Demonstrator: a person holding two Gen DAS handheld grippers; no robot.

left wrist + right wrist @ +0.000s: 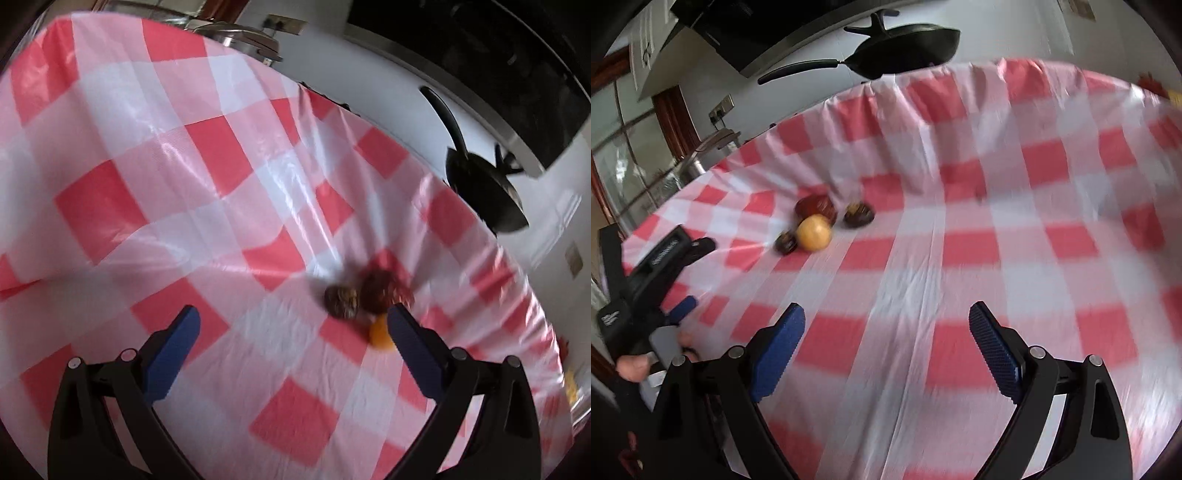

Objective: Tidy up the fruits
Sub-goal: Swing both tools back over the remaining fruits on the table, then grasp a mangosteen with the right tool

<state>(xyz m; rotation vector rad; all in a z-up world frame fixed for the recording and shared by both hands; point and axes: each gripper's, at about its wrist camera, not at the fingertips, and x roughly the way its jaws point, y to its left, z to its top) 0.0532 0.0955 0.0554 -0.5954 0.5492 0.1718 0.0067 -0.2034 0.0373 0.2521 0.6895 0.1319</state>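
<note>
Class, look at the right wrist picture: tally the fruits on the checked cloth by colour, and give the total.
Yellow-orange fruit: 1
Dark red fruit: 1
Dark brown fruits: 2
Total: 4

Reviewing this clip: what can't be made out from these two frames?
- Fruit types: motion blur in both views smears the dark fruits; left wrist view shows only mottled lumps.
- Orange fruit: partly behind the left tool's finger in the left wrist view.
- Fruit count: four show in the right wrist view, fewer in the left.
- Red-yellow item at the tablecloth's far edge: cut off, blurred.
- Right tool: open, holding nothing.
</note>
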